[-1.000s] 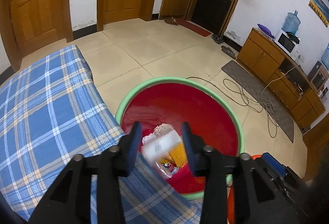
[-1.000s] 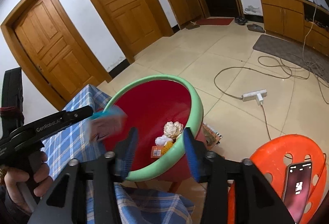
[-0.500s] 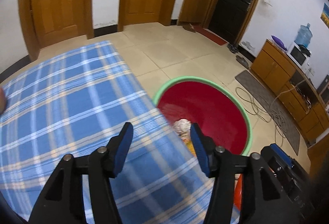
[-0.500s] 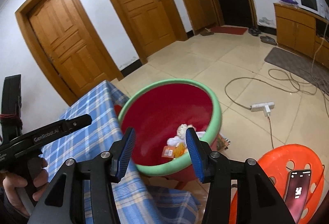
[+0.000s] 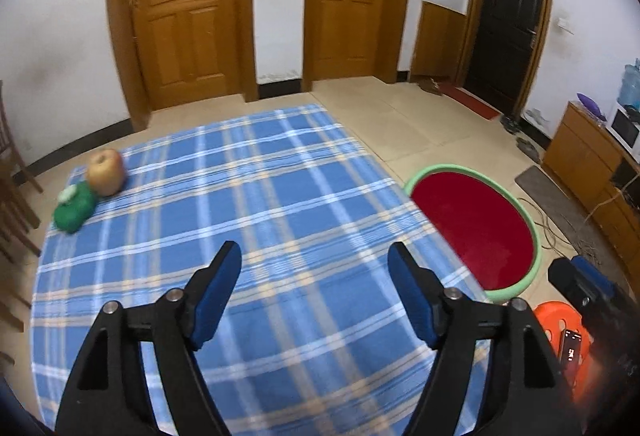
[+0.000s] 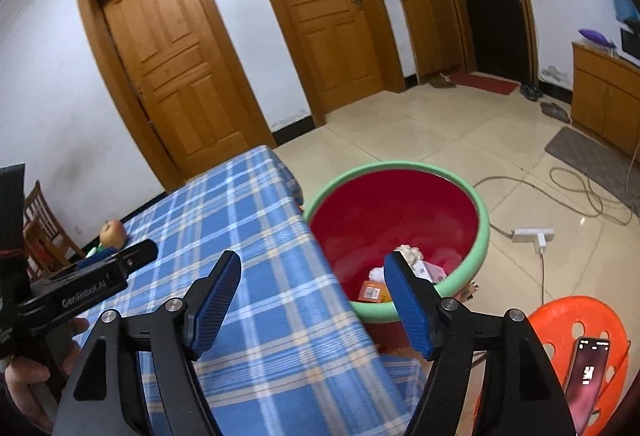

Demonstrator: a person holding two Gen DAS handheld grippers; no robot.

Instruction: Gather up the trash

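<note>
A red basin with a green rim [image 6: 482, 207] [image 5: 536, 236] stands on the floor at the table's right side, with crumpled paper and wrappers [image 6: 408, 268] at its bottom. My left gripper [image 5: 314, 260] hangs over the blue plaid tablecloth [image 5: 240, 195], jaws opening, nothing between them. My right gripper [image 6: 312, 268] is over the table's right edge beside the basin, jaws opening and empty too. An apple [image 5: 105, 171] [image 6: 112, 232] and a green object [image 5: 74, 209] lie at the table's far left corner.
An orange plastic stool [image 6: 576, 328] with a phone [image 6: 588, 376] on it stands right of the table. A power strip [image 6: 534, 234] and cables lie on the tiled floor. A wooden chair [image 6: 40, 224] stands at the far left. Doors line the far wall.
The left gripper let a wrapper fall into the basin, then swung left over the table while opening. The right gripper drew back from the basin, rose and opened wider.
</note>
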